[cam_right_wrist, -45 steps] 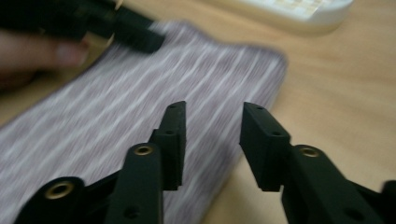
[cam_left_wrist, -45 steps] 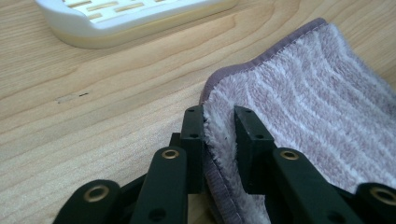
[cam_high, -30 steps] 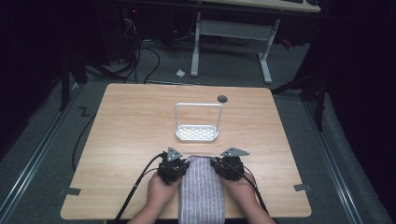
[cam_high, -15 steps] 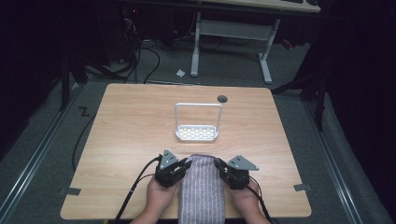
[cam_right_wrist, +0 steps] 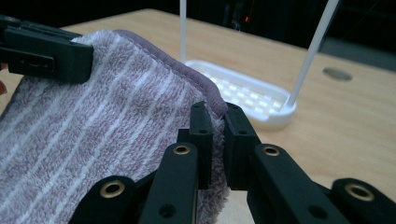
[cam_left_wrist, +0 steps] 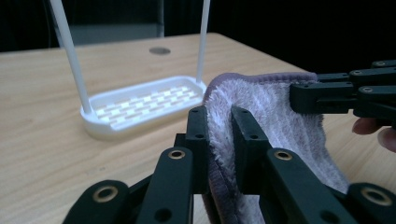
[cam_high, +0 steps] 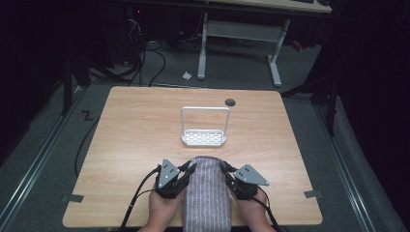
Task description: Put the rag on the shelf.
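Note:
A purple striped towel (cam_high: pixel 207 193) lies lengthwise at the table's near edge, between the two hands. My left gripper (cam_high: pixel 189 170) is shut on the towel's far left corner, and the left gripper view shows the towel (cam_left_wrist: pixel 261 107) pinched between its black jaws. My right gripper (cam_high: pixel 225 169) is shut on the far right corner, where the towel's hem (cam_right_wrist: pixel 205 88) sits between its jaws. The towel (cam_right_wrist: pixel 93 140) is lifted a little at that far end. A white rack (cam_high: pixel 204 126) with a tall wire hoop stands just beyond the towel.
The wooden table (cam_high: pixel 125 130) has a dark round hole (cam_high: pixel 230 102) near its far edge. Cables (cam_high: pixel 140 191) trail from the left gripper toward the near edge. Another desk's legs (cam_high: pixel 275 58) stand on the floor beyond.
Both grippers have drawn back toward the near edge with the towel's far corners in them. The towel's far end now sits a little farther from the white rack.

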